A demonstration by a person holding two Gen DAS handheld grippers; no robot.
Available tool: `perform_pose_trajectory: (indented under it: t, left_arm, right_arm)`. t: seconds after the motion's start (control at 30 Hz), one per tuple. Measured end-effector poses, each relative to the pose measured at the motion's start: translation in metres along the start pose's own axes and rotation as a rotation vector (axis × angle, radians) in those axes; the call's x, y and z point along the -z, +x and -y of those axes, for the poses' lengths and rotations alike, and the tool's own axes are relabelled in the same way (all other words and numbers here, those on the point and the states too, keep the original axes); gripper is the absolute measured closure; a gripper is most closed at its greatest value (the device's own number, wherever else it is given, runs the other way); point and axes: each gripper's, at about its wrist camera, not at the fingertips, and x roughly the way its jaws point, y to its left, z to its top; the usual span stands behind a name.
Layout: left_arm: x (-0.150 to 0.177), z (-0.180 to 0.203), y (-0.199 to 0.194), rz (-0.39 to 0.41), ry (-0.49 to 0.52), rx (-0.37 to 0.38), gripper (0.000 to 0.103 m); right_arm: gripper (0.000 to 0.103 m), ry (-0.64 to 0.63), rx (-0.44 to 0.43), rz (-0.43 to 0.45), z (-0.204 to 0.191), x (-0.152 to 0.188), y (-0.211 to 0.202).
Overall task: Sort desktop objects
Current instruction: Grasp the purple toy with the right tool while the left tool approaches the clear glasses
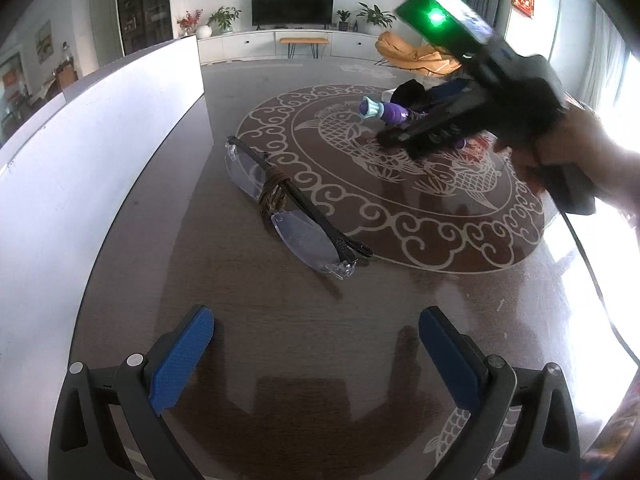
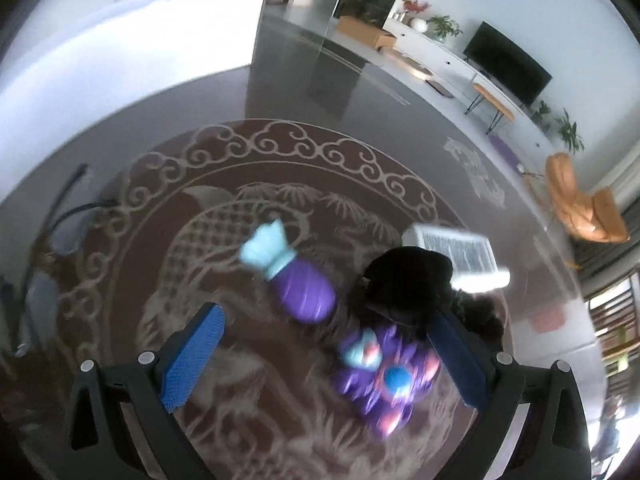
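Clear glasses (image 1: 288, 212) with a brown hair tie (image 1: 274, 192) wound round the frame lie on the dark table ahead of my open, empty left gripper (image 1: 316, 332). My right gripper (image 2: 328, 336) is open and hovers over a purple toy with a light blue end (image 2: 294, 280), a purple spiky toy (image 2: 384, 376) and a black object (image 2: 404, 280). The right gripper's body (image 1: 480, 92) also shows in the left wrist view, above the purple toy (image 1: 384, 111). The right wrist view is blurred.
A white box (image 1: 100, 152) stands along the table's left side. A white comb-like object (image 2: 456, 252) lies behind the black object. The table carries a round fish pattern (image 1: 400, 176). The glasses show dimly at the left edge of the right wrist view (image 2: 52, 248).
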Motion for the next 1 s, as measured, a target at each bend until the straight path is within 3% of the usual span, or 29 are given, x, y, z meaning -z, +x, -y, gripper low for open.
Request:
perform_pose_trajectory:
  t: [0.1,0.23,0.3,0.37,0.43,0.57,0.73,0.83,1.0]
  left_arm:
    - [0.0,0.0,0.0,0.0,0.0,0.0,0.0]
    - [0.0,0.001,0.0,0.0,-0.001,-0.001,0.0]
    - [0.0,0.001,0.0,0.0,0.0,0.0,0.0]
    - [0.0,0.001,0.0,-0.001,0.0,0.0,0.0]
    - [0.0,0.001,0.0,-0.002,0.001,-0.002,0.0]
    - [0.001,0.002,-0.002,-0.004,0.004,-0.006,0.0]
    - [0.001,0.002,-0.003,-0.002,0.002,-0.003,0.0]
    - [0.001,0.002,-0.003,-0.002,0.003,-0.005,0.0]
    - [0.001,0.003,-0.003,-0.002,0.003,-0.005,0.0]
  right_arm:
    - [0.006,0.072,0.002,-0.024,0.018,-0.008,0.013]
    - [0.032,0.238,-0.156,-0.062,0.039,-0.001,0.016]
    - [0.038,0.296,-0.156,-0.081,0.039,0.004,0.013]
    - [0.051,0.34,-0.14,-0.097,0.036,0.012,0.006]
    - [0.055,0.385,-0.124,-0.122,0.032,0.023,-0.001]
    - [0.056,0.416,-0.11,-0.156,0.019,0.042,-0.021]
    - [0.054,0.401,-0.095,-0.116,0.0,0.06,-0.038]
    - [0.03,0.385,-0.093,-0.06,-0.004,0.06,-0.035]
    - [0.028,0.364,-0.103,0.029,-0.01,0.052,-0.027]
